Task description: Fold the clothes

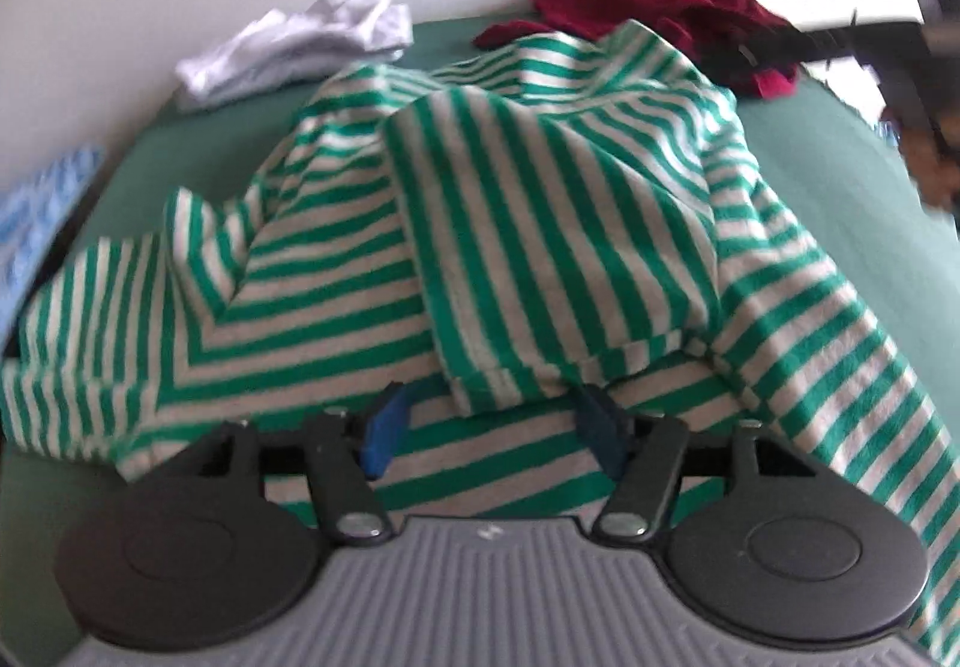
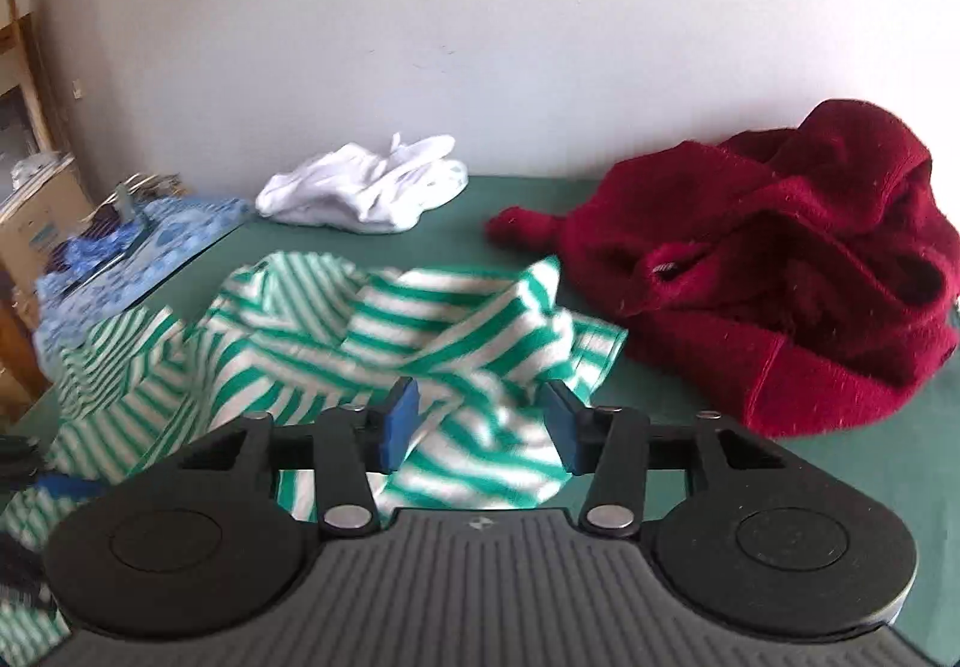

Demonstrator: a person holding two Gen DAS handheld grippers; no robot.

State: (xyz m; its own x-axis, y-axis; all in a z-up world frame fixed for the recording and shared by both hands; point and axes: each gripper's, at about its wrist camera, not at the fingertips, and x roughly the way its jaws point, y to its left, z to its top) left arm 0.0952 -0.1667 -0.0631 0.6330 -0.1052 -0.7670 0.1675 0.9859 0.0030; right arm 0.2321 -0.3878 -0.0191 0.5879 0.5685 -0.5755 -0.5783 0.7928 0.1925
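left hand-held gripper (image 1: 489, 421) agape over striped shirt (image 1: 480, 223); right hand-held gripper (image 2: 483, 427) agape; red sweater (image 2: 780, 259) beside

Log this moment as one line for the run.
striped shirt bunched on green table | left tool open, fabric between | right tool open over shirt | red sweater unfolded

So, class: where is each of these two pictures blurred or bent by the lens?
Left wrist view: the striped garment is softly blurred, the dark object at upper right is streaked, and the green surface curves with fisheye distortion. Right wrist view: the stripes are smeared, while the red sweater looks sharper; corners vignette.
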